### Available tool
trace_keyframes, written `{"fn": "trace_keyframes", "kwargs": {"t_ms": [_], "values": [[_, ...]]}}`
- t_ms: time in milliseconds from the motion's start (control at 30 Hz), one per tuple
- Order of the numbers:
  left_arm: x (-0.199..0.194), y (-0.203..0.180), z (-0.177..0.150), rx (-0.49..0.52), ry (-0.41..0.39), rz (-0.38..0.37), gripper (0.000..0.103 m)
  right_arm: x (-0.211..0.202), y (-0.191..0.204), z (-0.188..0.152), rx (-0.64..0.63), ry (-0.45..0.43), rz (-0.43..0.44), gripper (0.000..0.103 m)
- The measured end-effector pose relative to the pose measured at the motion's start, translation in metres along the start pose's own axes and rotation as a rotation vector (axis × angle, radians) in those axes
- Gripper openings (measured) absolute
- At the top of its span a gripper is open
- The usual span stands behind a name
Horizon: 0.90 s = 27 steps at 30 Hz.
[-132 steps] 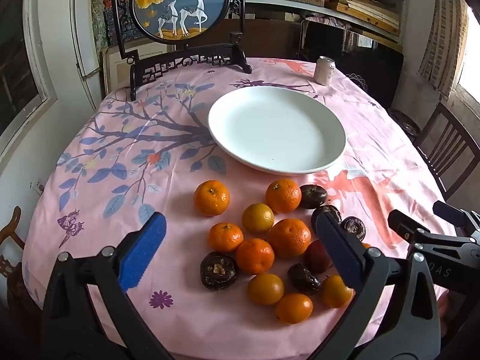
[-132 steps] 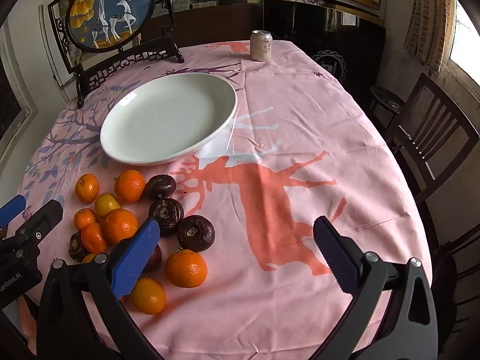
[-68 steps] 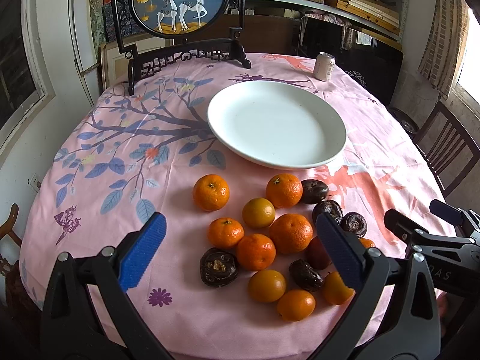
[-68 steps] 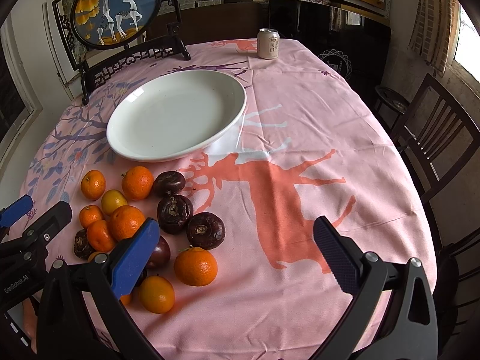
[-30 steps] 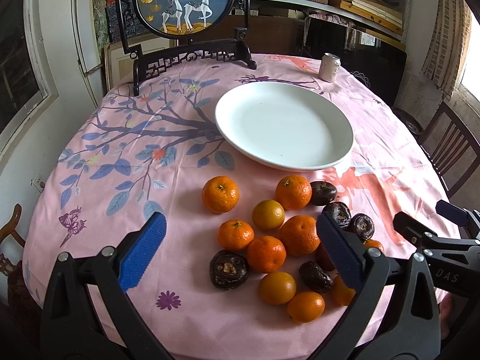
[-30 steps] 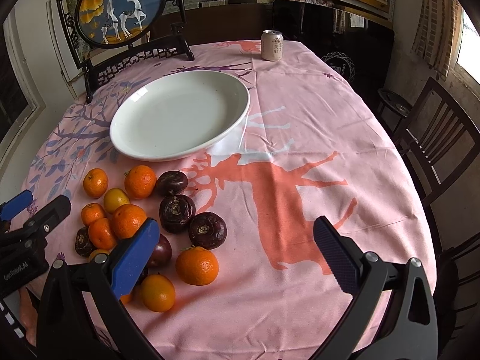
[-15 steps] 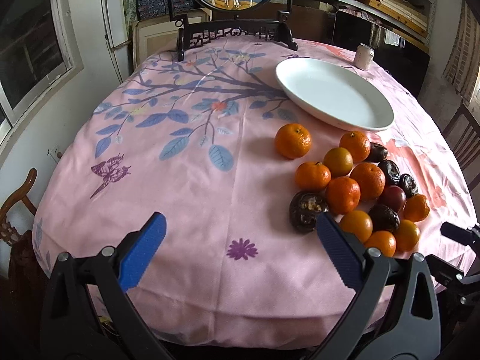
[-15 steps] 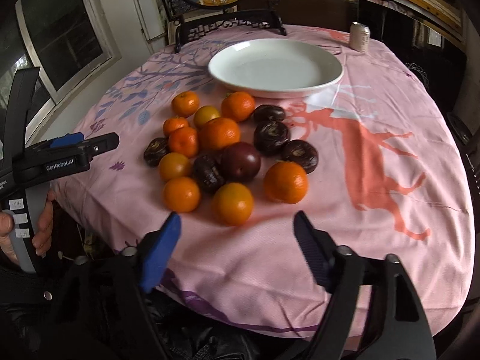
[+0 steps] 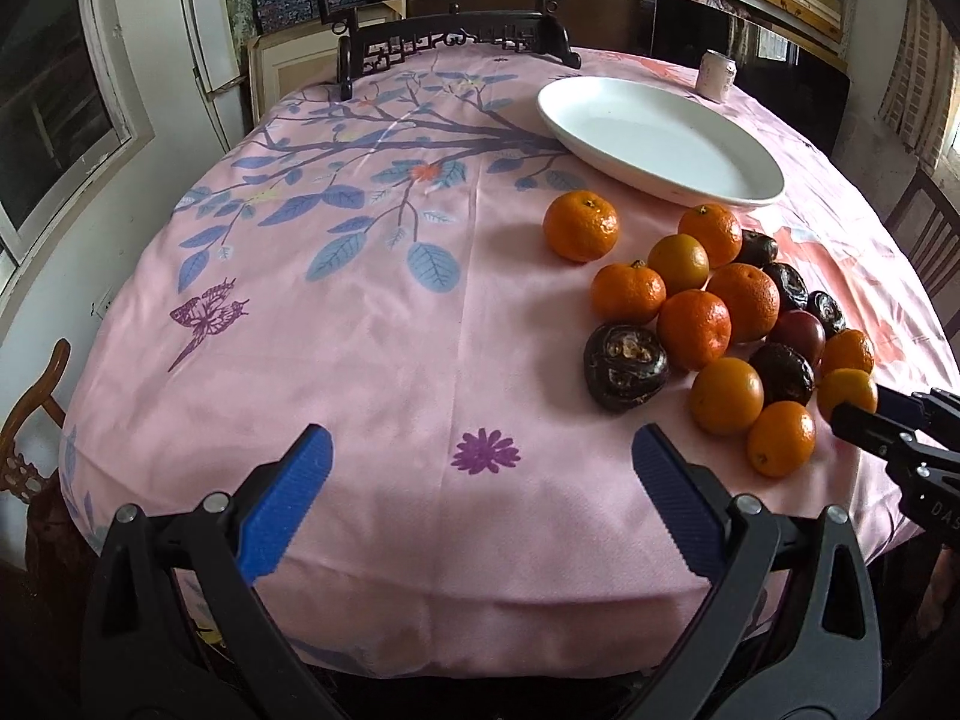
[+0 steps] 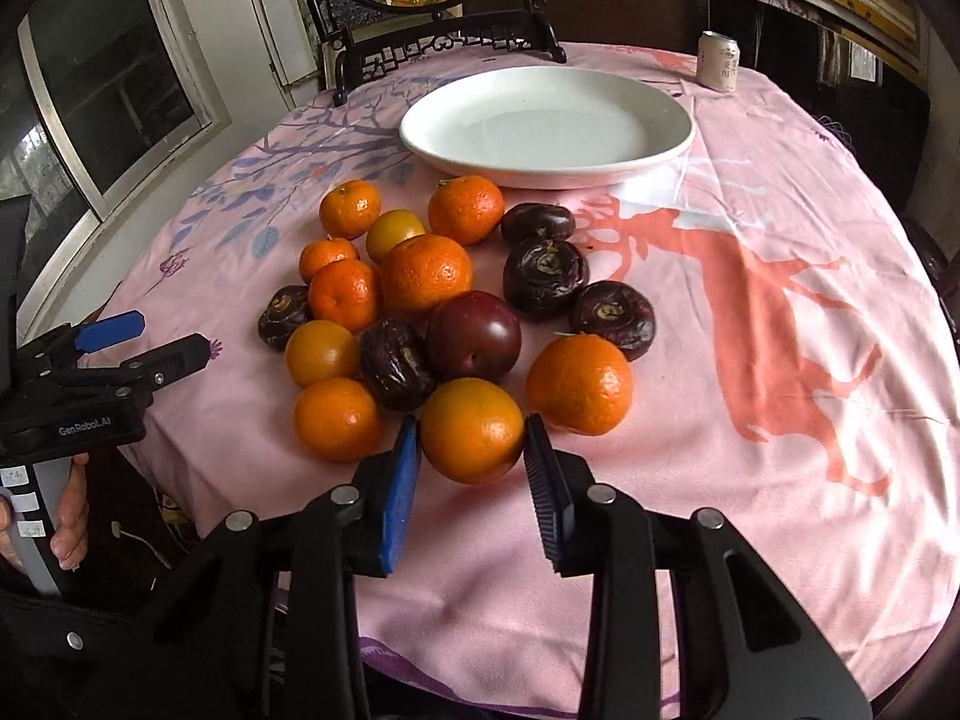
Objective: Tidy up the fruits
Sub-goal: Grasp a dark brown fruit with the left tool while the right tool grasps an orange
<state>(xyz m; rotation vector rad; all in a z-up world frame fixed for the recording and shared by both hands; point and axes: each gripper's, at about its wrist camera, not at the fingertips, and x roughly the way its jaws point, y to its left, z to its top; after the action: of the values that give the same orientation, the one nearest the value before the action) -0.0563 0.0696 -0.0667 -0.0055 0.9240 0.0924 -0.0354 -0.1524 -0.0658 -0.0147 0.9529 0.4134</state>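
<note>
A pile of oranges, dark wrinkled fruits and one red plum (image 10: 473,335) lies on the pink tablecloth in front of an empty white plate (image 10: 660,151). My right gripper (image 10: 471,461) has its blue pads against both sides of the nearest orange (image 10: 471,429), which rests on the cloth. My left gripper (image 9: 477,471) is open and empty over bare cloth, left of the pile (image 9: 696,324). The plate also shows in the left wrist view (image 9: 738,195).
A drink can (image 10: 718,68) stands behind the plate. A round deer picture on a dark carved stand (image 10: 444,30) sits at the table's far edge. A wooden chair (image 9: 927,240) stands to the right. The table's near edge is close below both grippers.
My right gripper has dropped toward the near side of the pile and narrowed its jaws around the nearest orange. My left gripper has swung left and stayed open.
</note>
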Motion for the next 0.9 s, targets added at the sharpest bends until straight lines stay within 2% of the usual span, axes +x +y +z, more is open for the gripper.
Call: {"fn": "trace_keyframes", "kwargs": {"t_ms": [100,200,300,333,400,467,567,700,900], "values": [[0.014,-0.009,0.001,0.028,0.022,0.001,0.1,-0.007,-0.006,-0.001,0.018,-0.007,-0.016,0.036],[0.033,-0.019,0.002,0.049,0.067,-0.036,0.099,-0.007,-0.011,-0.003,0.041,0.001,-0.009,0.036],[0.041,-0.027,0.006,0.048,0.052,-0.056,0.095,-0.005,-0.014,-0.004,0.05,0.006,0.0,0.036],[0.043,-0.031,0.009,0.054,0.041,-0.061,0.091,-0.005,-0.013,-0.004,0.052,0.007,0.003,0.036],[0.042,-0.039,0.011,0.063,0.019,-0.069,0.074,-0.005,-0.014,-0.005,0.055,0.007,0.002,0.036],[0.04,-0.049,0.013,0.085,0.011,-0.096,0.04,-0.006,-0.015,-0.006,0.06,0.006,0.005,0.036],[0.04,-0.055,0.014,0.082,0.007,-0.088,0.039,-0.007,-0.016,-0.006,0.067,0.003,0.01,0.035],[0.035,-0.052,0.016,0.056,0.01,-0.119,0.039,-0.011,-0.018,-0.006,0.07,-0.006,0.017,0.035],[0.015,-0.039,0.025,0.024,-0.023,-0.124,0.039,-0.018,-0.02,0.002,0.072,-0.039,0.038,0.036]]}}
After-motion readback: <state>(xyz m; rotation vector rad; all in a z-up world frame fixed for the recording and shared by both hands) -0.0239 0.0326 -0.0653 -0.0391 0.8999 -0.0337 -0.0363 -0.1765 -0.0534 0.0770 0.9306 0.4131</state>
